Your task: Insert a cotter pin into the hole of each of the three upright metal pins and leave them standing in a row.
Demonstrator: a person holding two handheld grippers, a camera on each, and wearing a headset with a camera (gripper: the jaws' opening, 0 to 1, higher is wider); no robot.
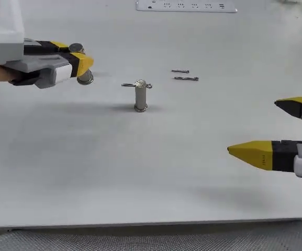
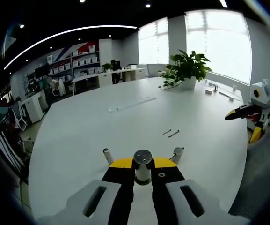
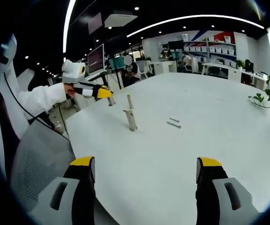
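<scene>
- The left gripper [image 1: 85,61] is pinching its jaws tight on the first metal pin [image 2: 142,165], over the far-left part of the workbench [image 1: 140,172].
- The second metal pin [image 1: 141,97] is standing upright mid-bench. The inserted cotter pin [image 1: 136,84] is sitting crosswise through it near the top.
- The third metal pin [image 2: 107,155] is standing just beside the left gripper's jaws.
- Two loose cotter pins [image 1: 180,71] [image 1: 186,78] are lying close together, beyond and right of the second metal pin.
- The right gripper [image 1: 253,126] is hovering at the right with its jaws spread wide and gripping nothing, well apart from every pin.
- A power strip [image 1: 186,6] is lying along the far edge.
</scene>
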